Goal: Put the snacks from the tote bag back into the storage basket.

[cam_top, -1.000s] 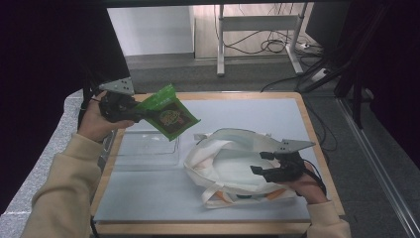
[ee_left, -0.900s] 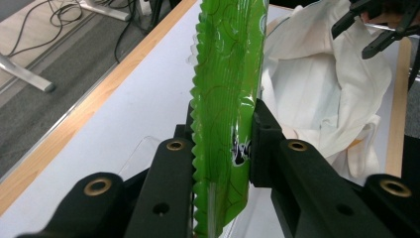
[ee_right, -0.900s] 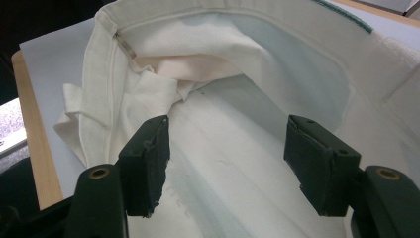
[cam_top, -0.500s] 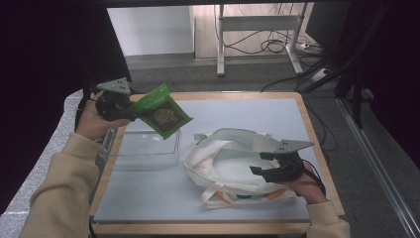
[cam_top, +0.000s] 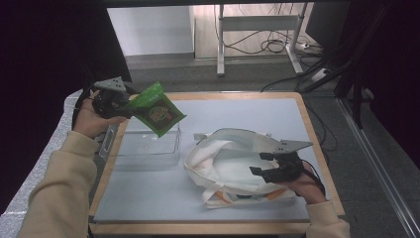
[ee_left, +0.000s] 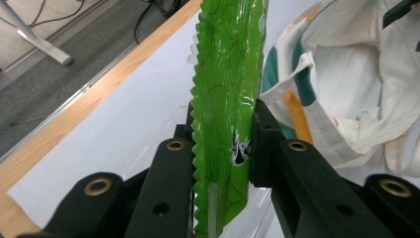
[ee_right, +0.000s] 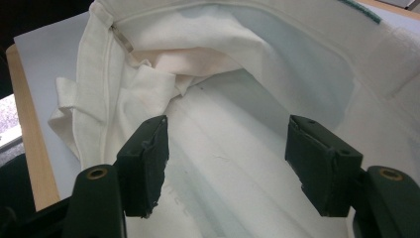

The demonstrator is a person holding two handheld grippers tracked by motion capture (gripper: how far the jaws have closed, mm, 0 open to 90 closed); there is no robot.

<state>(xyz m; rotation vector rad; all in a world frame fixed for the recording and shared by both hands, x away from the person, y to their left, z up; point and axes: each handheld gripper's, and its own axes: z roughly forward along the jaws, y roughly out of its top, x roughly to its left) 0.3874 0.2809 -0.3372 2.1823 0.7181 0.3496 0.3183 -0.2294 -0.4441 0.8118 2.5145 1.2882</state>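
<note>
Now, change: my left hand-held gripper point(cam_top: 130, 105) has carried the green snack packet point(cam_top: 157, 109) off the back-left corner, closer to the clear plastic tray point(cam_top: 148, 147).
Meaning: packet is lifted, likely bound for the white tote bag point(cam_top: 233, 158).
Left grip: jaws clamped on the packet's crimped edge.
Right grip: my right hand-held gripper point(cam_top: 262, 165) stands wide, pads apart inside the bag's mouth, pinching nothing.
Packet position: airborne above the worktop point(cam_top: 148, 198), left of the bag.

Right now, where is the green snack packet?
In the high view the green snack packet is at the left rear of the table, held in the left claw above the clear plastic box, with the white cloth bag to its right.
</note>
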